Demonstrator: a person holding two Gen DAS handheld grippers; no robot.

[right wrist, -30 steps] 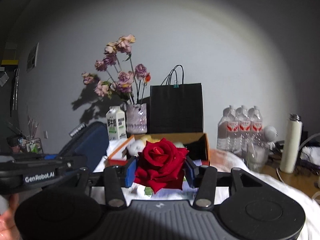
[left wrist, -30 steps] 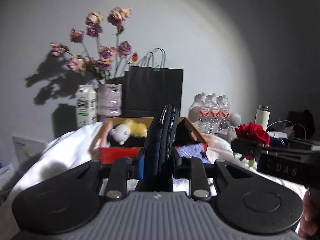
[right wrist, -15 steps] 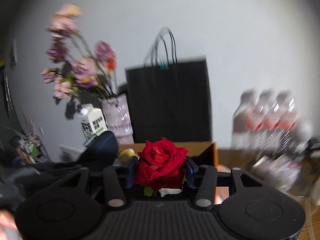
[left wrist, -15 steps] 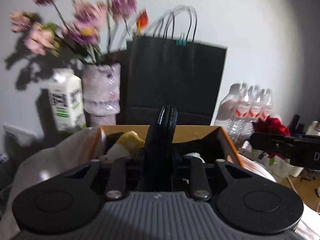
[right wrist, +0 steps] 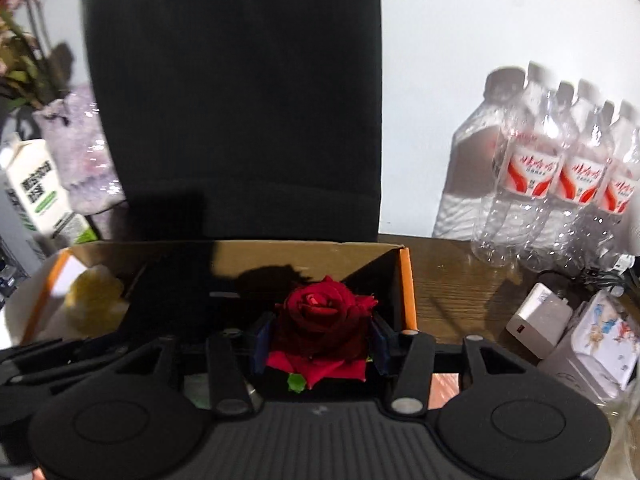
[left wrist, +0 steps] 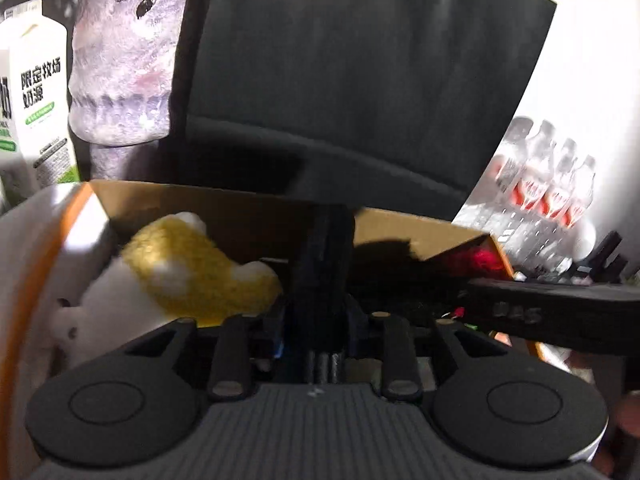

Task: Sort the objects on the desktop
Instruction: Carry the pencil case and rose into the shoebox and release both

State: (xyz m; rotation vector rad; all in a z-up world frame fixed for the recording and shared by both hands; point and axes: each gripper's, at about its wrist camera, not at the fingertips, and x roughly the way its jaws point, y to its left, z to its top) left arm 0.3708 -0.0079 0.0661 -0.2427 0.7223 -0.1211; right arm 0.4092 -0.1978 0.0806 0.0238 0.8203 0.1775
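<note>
An orange cardboard box point(left wrist: 200, 196) with a brown inside fills the left wrist view. A yellow-and-white plush toy point(left wrist: 192, 272) lies in its left part. My left gripper point(left wrist: 318, 320) hangs over the box and its jaws are opening. The dark blue zip case point(left wrist: 324, 264) still stands upright between them, with a thin gap at the left pad. My right gripper point(right wrist: 320, 340) is shut on a red rose point(right wrist: 320, 320), held over the right end of the box point(right wrist: 406, 288). The case point(right wrist: 168, 300) shows dark beside it.
A black paper bag point(right wrist: 240, 100) stands right behind the box. A lilac vase point(left wrist: 124, 60) and a milk carton point(left wrist: 36, 88) are at the back left. A pack of water bottles point(right wrist: 560, 168), a white charger point(right wrist: 536, 320) and a printed white tin point(right wrist: 600, 344) sit on the wooden desk point(right wrist: 452, 292) to the right.
Both grippers have swung forward and tipped down, from in front of the box to over it. The left jaws have widened around the case. The rose stays gripped.
</note>
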